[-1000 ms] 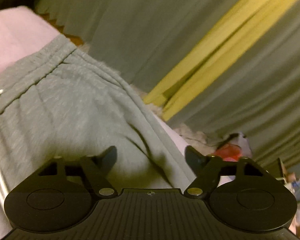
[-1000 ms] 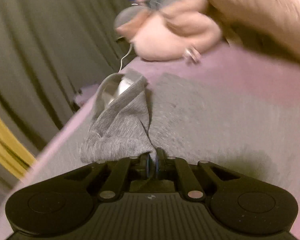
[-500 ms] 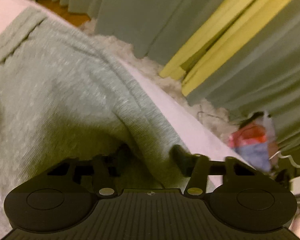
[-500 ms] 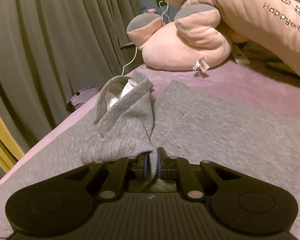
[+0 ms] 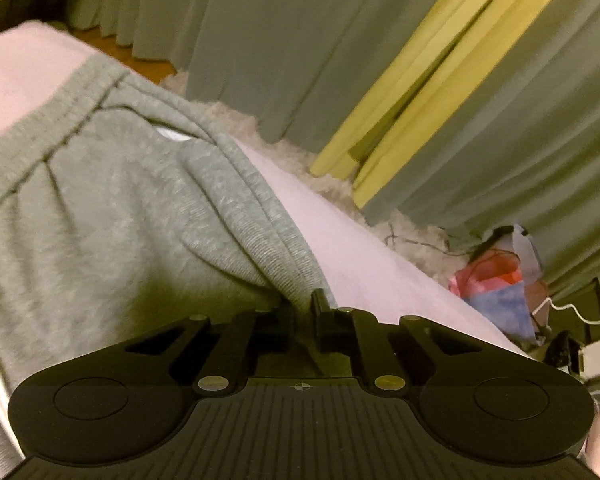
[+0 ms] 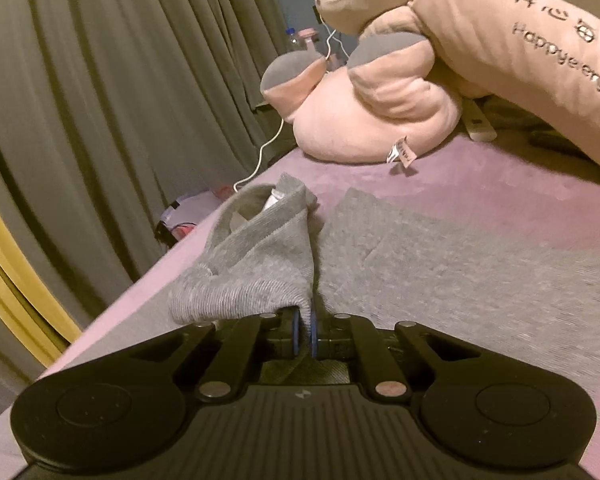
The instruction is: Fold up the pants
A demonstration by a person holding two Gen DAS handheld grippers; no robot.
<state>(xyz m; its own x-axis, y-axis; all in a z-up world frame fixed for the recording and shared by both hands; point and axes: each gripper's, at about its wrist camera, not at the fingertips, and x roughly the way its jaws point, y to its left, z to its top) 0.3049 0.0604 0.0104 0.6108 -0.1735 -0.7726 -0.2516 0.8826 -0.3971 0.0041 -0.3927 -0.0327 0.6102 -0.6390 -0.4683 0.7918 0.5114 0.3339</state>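
Observation:
Grey sweatpants (image 5: 112, 208) lie on a pink bed. In the left wrist view the elastic waistband (image 5: 72, 96) runs across the upper left. My left gripper (image 5: 300, 308) is shut on a thick fold at the pants' side edge. In the right wrist view a grey pant leg (image 6: 440, 248) lies flat, and its cuffed end (image 6: 260, 248) is lifted and bunched. My right gripper (image 6: 306, 320) is shut on that leg fabric near the cuff.
The pink bed sheet (image 5: 340, 240) ends at an edge on the right, with a fluffy white rug (image 5: 412, 236) and a bag (image 5: 500, 288) on the floor below. Green and yellow curtains (image 5: 340, 60) hang behind. A pink plush toy (image 6: 372, 112) lies at the head of the bed (image 6: 500, 184).
My left gripper went from open over the pants to shut on a fold at their side edge. My right gripper stayed shut on the leg, and its view steadied.

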